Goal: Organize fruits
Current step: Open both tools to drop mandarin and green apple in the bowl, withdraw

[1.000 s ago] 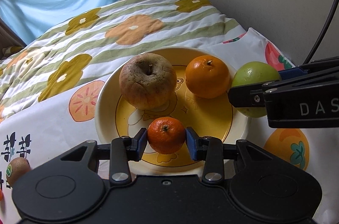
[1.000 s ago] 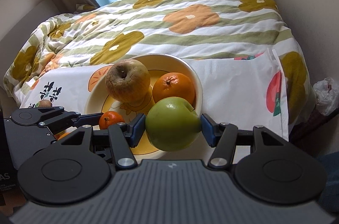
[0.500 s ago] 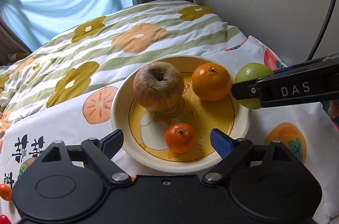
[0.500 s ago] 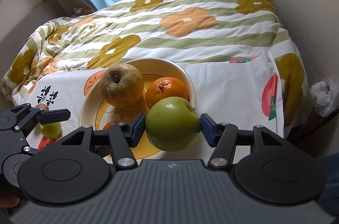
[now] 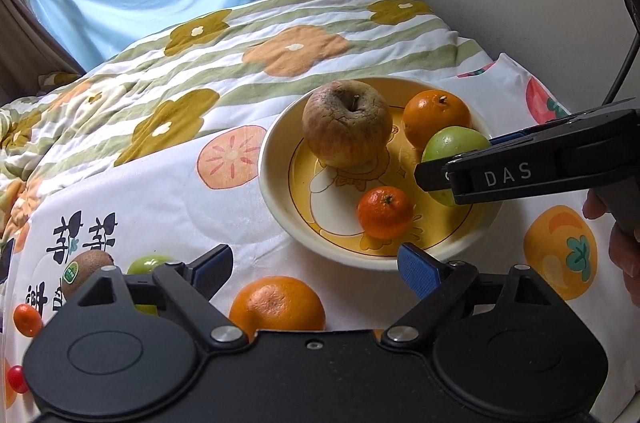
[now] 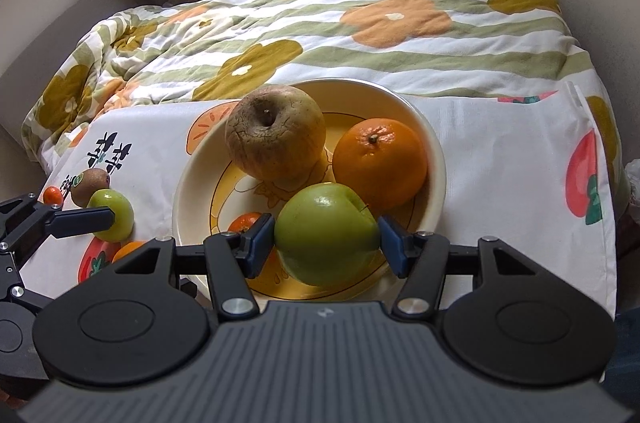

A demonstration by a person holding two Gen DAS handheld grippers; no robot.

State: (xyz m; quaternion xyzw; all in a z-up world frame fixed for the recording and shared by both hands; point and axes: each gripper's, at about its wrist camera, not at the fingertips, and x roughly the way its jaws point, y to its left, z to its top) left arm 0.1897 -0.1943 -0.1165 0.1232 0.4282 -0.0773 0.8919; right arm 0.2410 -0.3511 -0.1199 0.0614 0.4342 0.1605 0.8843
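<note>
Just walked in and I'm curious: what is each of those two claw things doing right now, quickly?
Left gripper: open, holding nothing, above the cloth near the plate.
Right gripper: closed on the green apple, over the plate.

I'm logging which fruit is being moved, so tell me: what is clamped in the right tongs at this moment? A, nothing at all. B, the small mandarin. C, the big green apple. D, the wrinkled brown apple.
C: the right tongs are closed on the big green apple over the plate, while the small mandarin and wrinkled brown apple sit free in it.
</note>
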